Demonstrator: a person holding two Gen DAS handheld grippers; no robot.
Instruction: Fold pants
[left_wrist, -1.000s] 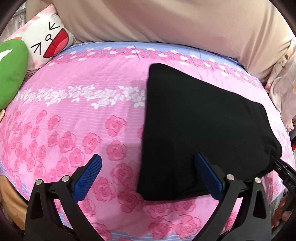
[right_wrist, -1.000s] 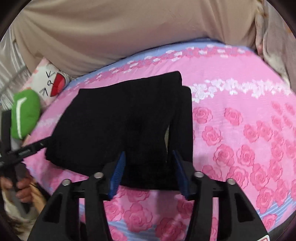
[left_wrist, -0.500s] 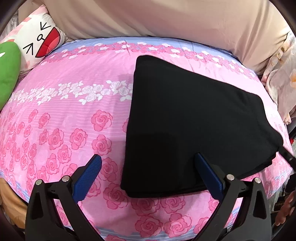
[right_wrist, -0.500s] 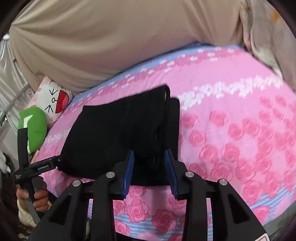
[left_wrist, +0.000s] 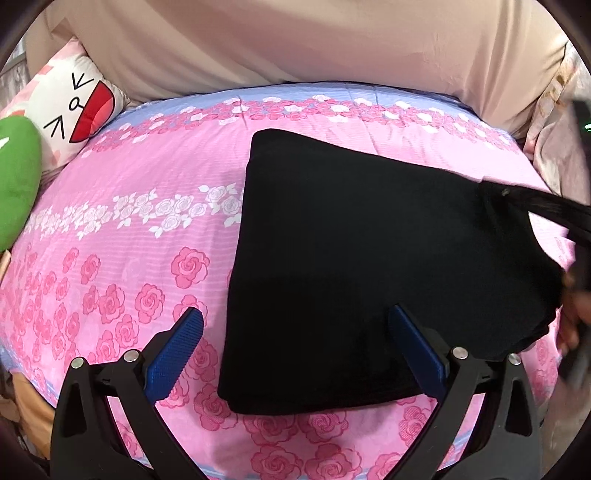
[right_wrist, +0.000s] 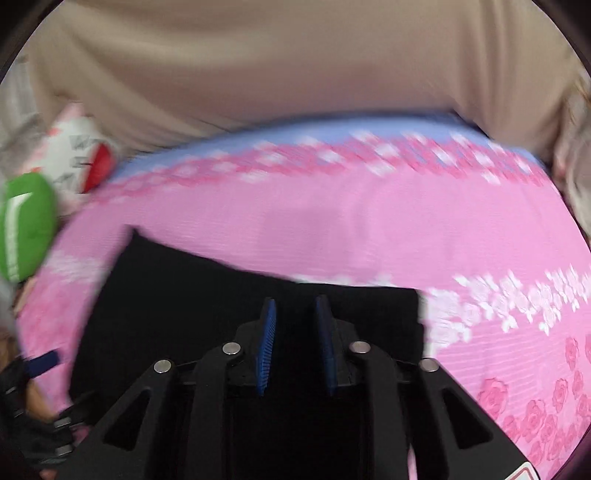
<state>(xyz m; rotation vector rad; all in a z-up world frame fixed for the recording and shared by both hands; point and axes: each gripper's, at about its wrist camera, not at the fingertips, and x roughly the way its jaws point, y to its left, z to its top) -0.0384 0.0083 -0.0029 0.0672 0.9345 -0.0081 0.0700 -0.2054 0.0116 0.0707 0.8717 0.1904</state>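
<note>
Left wrist view, from left to right: a green plush (left_wrist: 16, 181) and a cartoon-face pillow (left_wrist: 79, 110) sit at the bed's far left edge, then the pink rose-print bedsheet (left_wrist: 147, 229), then the black pants (left_wrist: 369, 266), folded into a flat slab right of centre. The left gripper (left_wrist: 295, 332) hovers with its jaws spread wide, empty, the right pad over the pants' near edge. Right wrist view (blurred): the right gripper (right_wrist: 293, 325) is over the pants (right_wrist: 177, 295), jaws narrow and closing, black cloth between them, though a grip cannot be made out.
</note>
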